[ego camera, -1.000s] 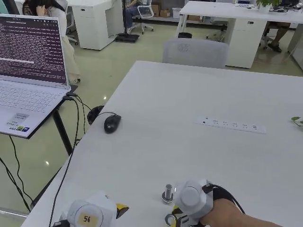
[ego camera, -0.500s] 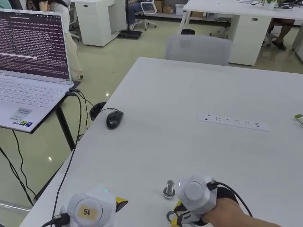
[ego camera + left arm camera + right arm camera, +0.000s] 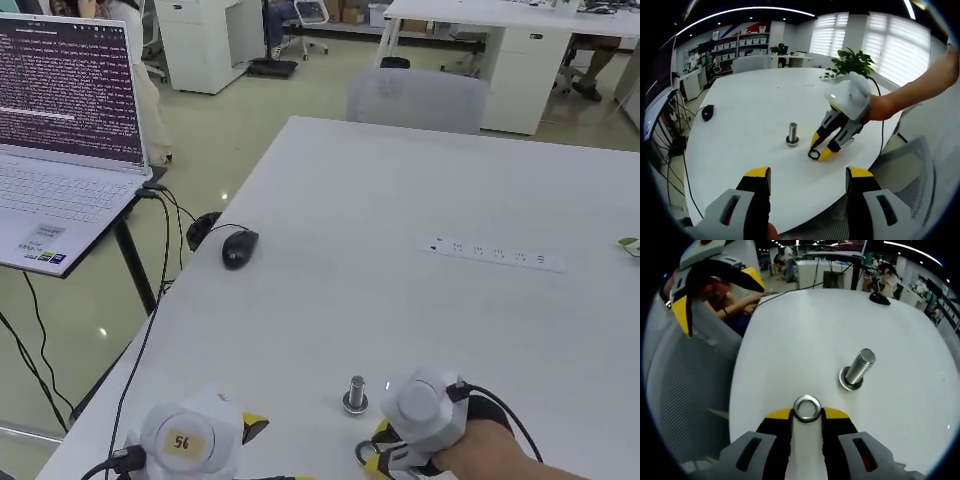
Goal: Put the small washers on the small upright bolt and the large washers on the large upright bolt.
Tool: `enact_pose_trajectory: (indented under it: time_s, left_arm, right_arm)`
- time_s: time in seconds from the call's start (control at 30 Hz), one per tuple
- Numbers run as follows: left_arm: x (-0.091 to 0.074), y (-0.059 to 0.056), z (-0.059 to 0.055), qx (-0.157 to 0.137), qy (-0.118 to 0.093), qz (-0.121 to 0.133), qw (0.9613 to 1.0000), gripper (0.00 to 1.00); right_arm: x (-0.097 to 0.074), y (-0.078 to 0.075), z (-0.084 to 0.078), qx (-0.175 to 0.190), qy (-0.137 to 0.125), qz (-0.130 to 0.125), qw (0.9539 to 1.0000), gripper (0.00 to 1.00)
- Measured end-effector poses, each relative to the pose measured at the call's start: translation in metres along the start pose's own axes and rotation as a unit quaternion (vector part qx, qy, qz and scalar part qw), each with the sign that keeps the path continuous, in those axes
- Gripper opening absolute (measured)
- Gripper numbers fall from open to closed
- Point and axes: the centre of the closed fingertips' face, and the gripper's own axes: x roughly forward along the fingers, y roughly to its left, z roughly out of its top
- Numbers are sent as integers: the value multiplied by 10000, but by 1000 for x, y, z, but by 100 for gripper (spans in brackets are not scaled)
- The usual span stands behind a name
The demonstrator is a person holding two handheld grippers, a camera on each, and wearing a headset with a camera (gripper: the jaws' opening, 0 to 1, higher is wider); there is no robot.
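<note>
My right gripper was clamped on a washer at the lower middle of its view, low over the white table. The upright bolt stood near it, toward the upper right. My left gripper, at the bottom of its view, had its jaws spread wide, holding nothing.

Right gripper jaws pinched on a washer, tips angled down, hand behind. Left gripper jaws wide apart, aimed at the right one, probably about level.
</note>
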Motion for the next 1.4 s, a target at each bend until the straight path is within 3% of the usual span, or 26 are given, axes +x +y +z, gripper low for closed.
enact_pose_trajectory:
  time_s: [0.27,0.77,0.97,1.13,1.4]
  left_arm:
    - [-1,2,0,-27,-22,28,10000,60]
    - [-2,1,0,-23,-24,10,10000,60]
    - [-2,2,0,-41,-31,17,10000,60]
    - [-3,4,0,-58,-45,44,10000,60]
    - [-3,2,0,-72,-43,30,10000,60]
  right_arm:
    - [-13,-3,10,-53,-147,-153,9998,23]
    - [-44,-38,57,-402,-418,-612,9964,23]
    - [-43,-48,66,-490,-351,-670,9959,23]
    - [-37,-53,64,-528,-181,-644,9964,23]
    - [-33,-56,65,-465,-116,-590,9971,23]
